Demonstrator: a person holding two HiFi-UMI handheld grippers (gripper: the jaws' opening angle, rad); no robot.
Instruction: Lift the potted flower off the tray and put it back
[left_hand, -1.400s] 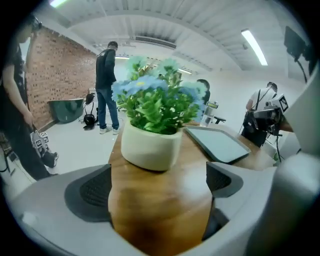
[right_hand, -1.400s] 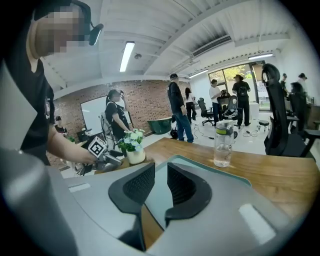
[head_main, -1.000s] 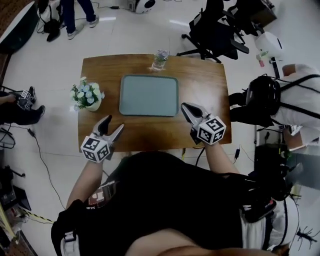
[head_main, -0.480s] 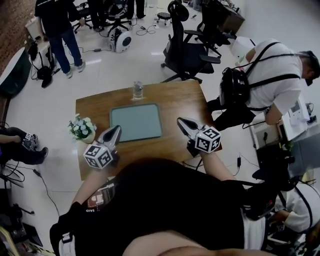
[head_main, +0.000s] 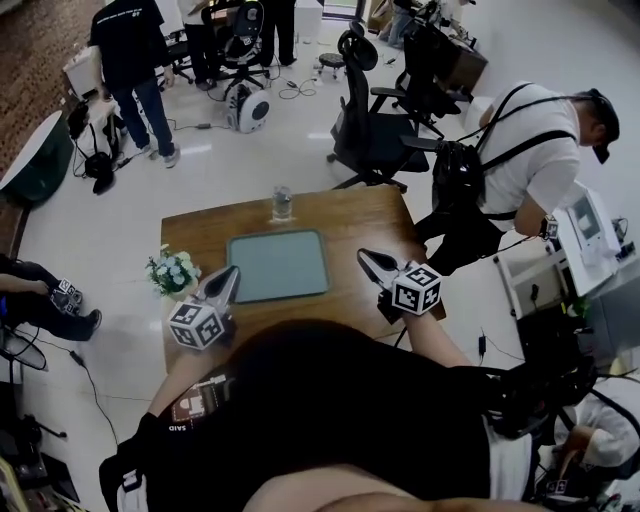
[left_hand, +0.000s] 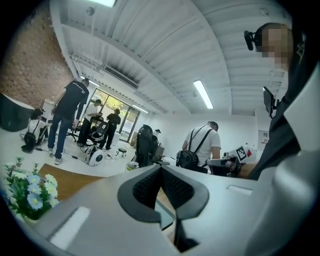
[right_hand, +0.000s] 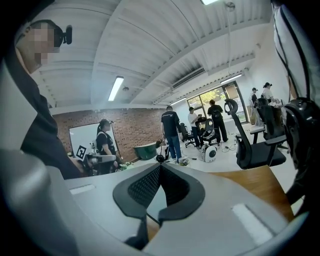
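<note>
Though left tongs (head_main: 231, 272) and right tongs (head_main: 366, 256) were pressed together | we judged potted flower (head_main: 175, 272) light, fragile | take it low, at its base.

The left gripper (head_main: 227, 276) is held out in front of the torso, its jaws brought together with nothing gripped between them. The right gripper (head_main: 366, 257) is likewise closed and empty. Both are pointed forward, nearly level, and are carried on bent, outstretched arms.
</note>
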